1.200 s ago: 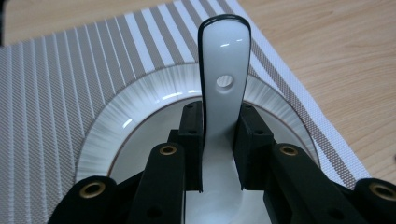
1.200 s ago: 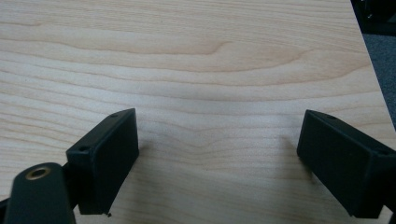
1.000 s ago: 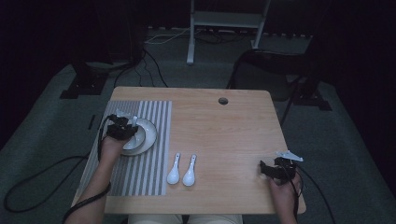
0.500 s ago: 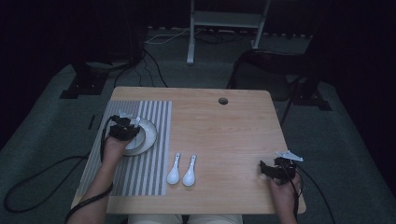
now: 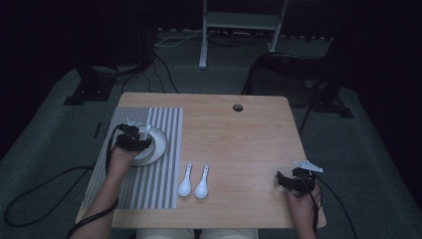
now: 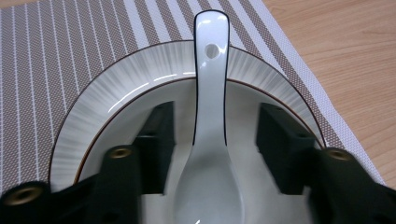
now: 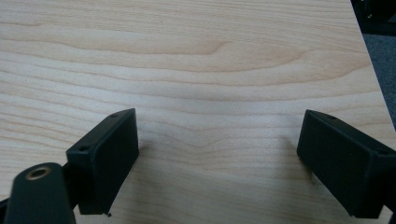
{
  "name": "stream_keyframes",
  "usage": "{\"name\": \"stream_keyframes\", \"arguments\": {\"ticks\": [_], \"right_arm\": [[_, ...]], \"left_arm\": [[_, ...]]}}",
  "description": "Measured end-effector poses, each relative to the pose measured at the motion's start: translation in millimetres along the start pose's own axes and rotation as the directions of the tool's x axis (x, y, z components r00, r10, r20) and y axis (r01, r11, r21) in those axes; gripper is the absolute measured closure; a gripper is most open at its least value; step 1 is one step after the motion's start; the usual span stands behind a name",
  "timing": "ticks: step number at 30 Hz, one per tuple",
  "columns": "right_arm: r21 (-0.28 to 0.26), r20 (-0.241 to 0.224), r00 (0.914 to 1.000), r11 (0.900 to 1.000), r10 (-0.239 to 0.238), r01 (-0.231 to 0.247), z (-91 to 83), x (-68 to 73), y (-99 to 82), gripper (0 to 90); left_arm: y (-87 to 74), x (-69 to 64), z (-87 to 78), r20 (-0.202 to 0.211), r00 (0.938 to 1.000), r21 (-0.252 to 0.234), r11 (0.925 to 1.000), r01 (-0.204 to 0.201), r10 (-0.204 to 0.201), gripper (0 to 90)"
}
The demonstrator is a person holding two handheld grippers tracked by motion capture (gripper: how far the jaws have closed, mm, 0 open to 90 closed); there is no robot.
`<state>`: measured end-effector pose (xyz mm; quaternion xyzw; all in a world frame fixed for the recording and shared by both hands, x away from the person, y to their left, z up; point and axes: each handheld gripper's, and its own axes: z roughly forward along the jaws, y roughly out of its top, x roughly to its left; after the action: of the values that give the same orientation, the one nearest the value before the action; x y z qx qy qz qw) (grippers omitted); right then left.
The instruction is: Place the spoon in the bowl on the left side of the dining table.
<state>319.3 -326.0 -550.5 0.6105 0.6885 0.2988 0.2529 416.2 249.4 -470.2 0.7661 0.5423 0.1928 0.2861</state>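
A lab or studio is suggested: dark walls, grey carpet (image 5: 59, 129), equipment stands (image 5: 89, 92) w/ loose cables (image 5: 164, 69) seen behind the wooden counter (image 5: 239, 144).

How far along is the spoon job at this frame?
Done: one white spoon lies in the plate on the striped mat. In hand: the left gripper has just been opening, its jaws clear of that spoon. Left: two spoons on the table; the right gripper rests open.

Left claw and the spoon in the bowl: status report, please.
Left claw open, jaws just opening, spoon loose between them. Spoon lies in bowl. Right claw open, idle. Nothing in the way.
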Motion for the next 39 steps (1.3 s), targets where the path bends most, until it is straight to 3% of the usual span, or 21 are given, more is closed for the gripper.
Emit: {"name": "stream_keyframes", "arguments": {"ticks": [11, 13, 19, 21, 24, 25, 32, 37, 39], "right_arm": [[0.000, 0.000, 1.0000, 1.0000, 0.000, 0.000, 0.0, 0.0, 0.0, 12.0], [0.000, 0.000, 1.0000, 1.0000, 0.000, 0.000, 0.0, 0.0, 0.0, 12.0], [0.000, 0.000, 1.0000, 1.0000, -0.001, 0.001, 0.0, -0.1, 0.0, 12.0], [0.000, 0.000, 1.0000, 1.0000, 0.000, 0.000, 0.0, 0.0, 0.0, 12.0], [0.000, 0.000, 1.0000, 1.0000, 0.000, 0.000, 0.0, 0.0, 0.0, 12.0], [0.000, 0.000, 1.0000, 1.0000, 0.000, 0.000, 0.0, 0.0, 0.0, 12.0], [0.000, 0.000, 1.0000, 1.0000, 0.000, 0.000, 0.0, 0.0, 0.0, 12.0], [0.000, 0.000, 1.0000, 1.0000, 0.000, 0.000, 0.0, 0.0, 0.0, 12.0], [0.000, 0.000, 1.0000, 1.0000, 0.000, 0.000, 0.0, 0.0, 0.0, 12.0]], "left_arm": [[-8.8, -7.1, -10.9, 0.031, 0.9993, -0.036, 0.9991, 0.022, -0.021, 34.3], [-9.8, -9.0, -12.8, 0.012, 0.9999, -0.032, 0.9994, 0.012, -0.011, 31.2], [-13.3, -9.8, -19.5, 0.024, 0.9996, -0.033, 0.9993, 0.018, -0.018, 26.8], [-14.9, -10.5, -21.8, 0.034, 0.9992, -0.031, 0.9993, 0.021, -0.020, 18.7], [-16.7, -11.1, -25.1, 0.033, 0.9988, -0.038, 0.9986, 0.036, -0.035, 18.3], [-17.0, -11.6, -25.8, 0.027, 0.9990, -0.032, 0.9988, 0.037, -0.036, 8.3], [-24.2, -16.3, -33.9, 0.016, 0.9996, -0.080, 0.9965, 0.025, -0.023, 8.3], [-33.5, -17.9, -38.8, -0.008, 0.9999, -0.107, 0.9942, -0.010, 0.009, 8.3], [-37.3, -17.3, -42.0, -0.010, 1.0000, -0.116, 0.9933, -0.002, 0.001, 8.3]]}}
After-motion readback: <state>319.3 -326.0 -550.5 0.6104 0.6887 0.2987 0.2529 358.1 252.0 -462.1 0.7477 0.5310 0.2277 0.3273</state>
